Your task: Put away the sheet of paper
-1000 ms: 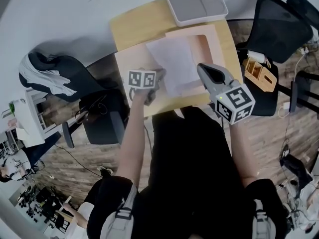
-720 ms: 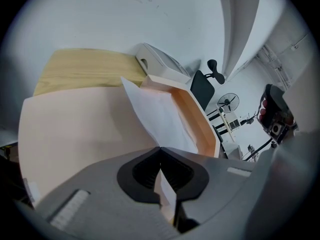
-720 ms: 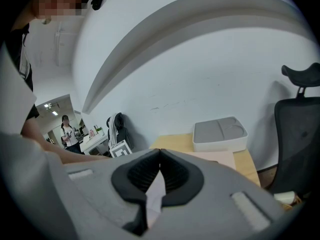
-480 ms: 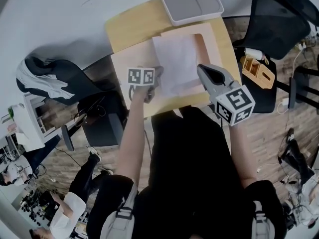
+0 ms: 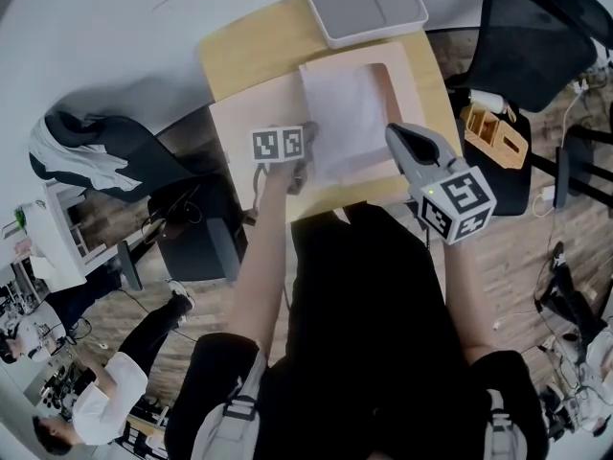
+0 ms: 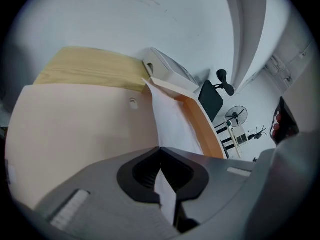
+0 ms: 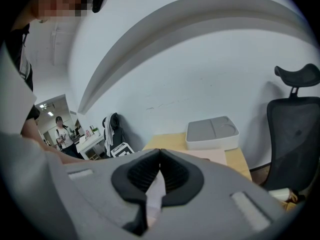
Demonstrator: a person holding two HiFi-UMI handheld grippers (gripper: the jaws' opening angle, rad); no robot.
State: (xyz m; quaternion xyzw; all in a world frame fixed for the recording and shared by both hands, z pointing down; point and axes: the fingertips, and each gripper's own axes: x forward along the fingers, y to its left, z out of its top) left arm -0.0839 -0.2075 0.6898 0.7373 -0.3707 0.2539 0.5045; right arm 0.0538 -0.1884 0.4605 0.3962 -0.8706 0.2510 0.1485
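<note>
As the left hand-held gripper (image 5: 301, 161) and right hand-held gripper (image 5: 396, 134) each clamped a near corner, the sheet of paper (image 5: 347, 123) ran lengthwise toward 12 o'clock over the pink folder (image 5: 239, 127).

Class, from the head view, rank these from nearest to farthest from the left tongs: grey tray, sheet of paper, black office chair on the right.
1. sheet of paper, pinched in the left tongs.
2. grey tray, at the table's far edge.
3. black office chair, right of the table.
</note>
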